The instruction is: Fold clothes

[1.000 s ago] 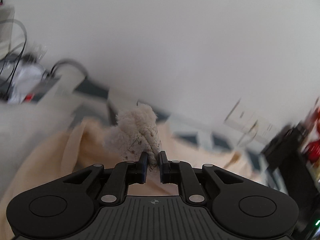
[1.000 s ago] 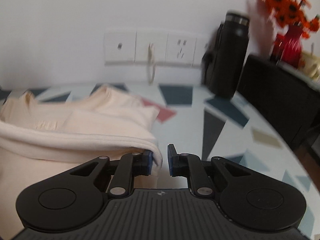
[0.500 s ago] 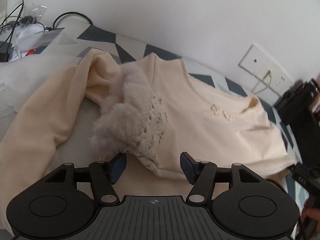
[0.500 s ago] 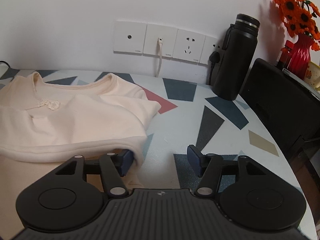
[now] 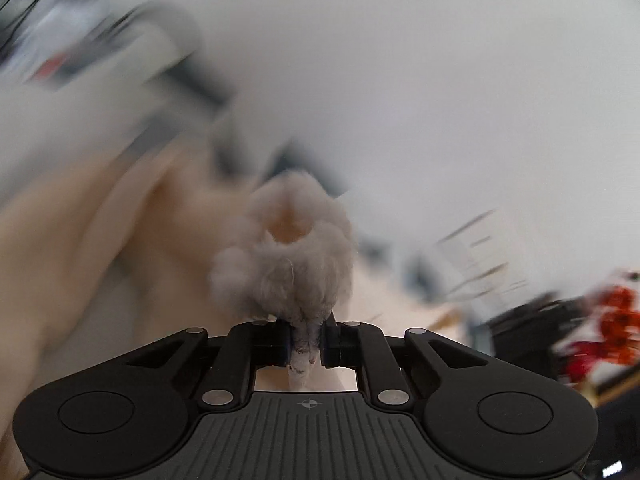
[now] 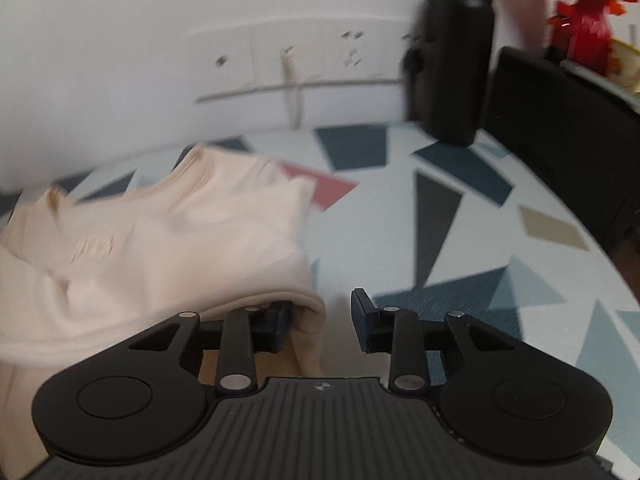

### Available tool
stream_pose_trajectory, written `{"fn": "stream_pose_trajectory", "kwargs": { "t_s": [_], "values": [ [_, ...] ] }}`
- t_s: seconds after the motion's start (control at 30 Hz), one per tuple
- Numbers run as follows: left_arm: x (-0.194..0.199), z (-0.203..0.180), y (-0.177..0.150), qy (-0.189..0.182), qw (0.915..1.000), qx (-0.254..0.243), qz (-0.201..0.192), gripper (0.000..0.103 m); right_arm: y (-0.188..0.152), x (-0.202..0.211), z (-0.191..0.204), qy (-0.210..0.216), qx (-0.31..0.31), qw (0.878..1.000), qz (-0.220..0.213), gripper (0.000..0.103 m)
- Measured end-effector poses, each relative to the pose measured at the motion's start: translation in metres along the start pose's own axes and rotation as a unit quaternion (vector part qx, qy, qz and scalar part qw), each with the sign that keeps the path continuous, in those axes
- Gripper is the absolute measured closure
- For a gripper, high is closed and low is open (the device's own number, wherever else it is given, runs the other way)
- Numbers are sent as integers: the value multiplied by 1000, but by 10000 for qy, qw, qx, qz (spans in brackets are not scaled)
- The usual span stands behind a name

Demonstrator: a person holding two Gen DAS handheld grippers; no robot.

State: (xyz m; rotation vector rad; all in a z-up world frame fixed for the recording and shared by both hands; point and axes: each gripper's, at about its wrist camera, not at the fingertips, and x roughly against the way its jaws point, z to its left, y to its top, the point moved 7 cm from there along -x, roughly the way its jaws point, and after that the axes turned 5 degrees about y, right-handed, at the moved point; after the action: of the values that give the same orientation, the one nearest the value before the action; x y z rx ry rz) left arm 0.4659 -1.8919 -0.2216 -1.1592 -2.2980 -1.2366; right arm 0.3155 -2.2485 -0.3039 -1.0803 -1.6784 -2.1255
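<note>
**Pinching the fluffy cuff while the other side closes in on the hem**

Looking along the left gripper (image 5: 306, 340), its jaws are clamped tight on a fuzzy grey-white cuff (image 5: 288, 268), which bunches up just beyond the fingertips with a bit of it poking back through toward the camera. Behind the cuff you can make out the cream top (image 5: 80, 248) stretching off to the left, but that whole view is heavily smeared, so the stuff at the far left and far right edges is just blurry dark and red shapes against the white wall (image 5: 400, 80).

The right wrist view is much cleaner. The right gripper (image 6: 320, 316) has its jaws apart and closing, with a rolled edge of the same cream top (image 6: 180, 240) sitting between them. The cloth touches the left finger, while the right finger stands clear of it with bare table showing in the gap. Most of the top lies in a loose, layered heap on the left half of the table (image 6: 440, 220), which has a pale surface with dark blue, red and tan triangle patches.

At the far side, a row of wall sockets (image 6: 296, 60) has a pale cable (image 6: 292, 92) hanging down. To the right of those stands a black flask (image 6: 456, 56), then a black box-like thing (image 6: 560, 128), and a red vase with orange flowers (image 6: 588, 4) at the far right corner.
</note>
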Motion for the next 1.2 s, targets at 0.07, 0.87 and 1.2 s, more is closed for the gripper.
{"fn": "stream_pose_trajectory", "kwargs": {
  "t_s": [0.07,0.87,1.2],
  "values": [
    [17,-17,19,-120,9969,-513,-581,92,2,3,1,-66,117,9999,-99,70],
    [-36,57,-45,1471,9801,-1335,-2,83,1,40,-4,764,660,9948,106,24],
    [-47,35,-24,1870,9684,-1649,-71,68,56,-25,-17,700,-194,9972,-182,24]
  ]
}}
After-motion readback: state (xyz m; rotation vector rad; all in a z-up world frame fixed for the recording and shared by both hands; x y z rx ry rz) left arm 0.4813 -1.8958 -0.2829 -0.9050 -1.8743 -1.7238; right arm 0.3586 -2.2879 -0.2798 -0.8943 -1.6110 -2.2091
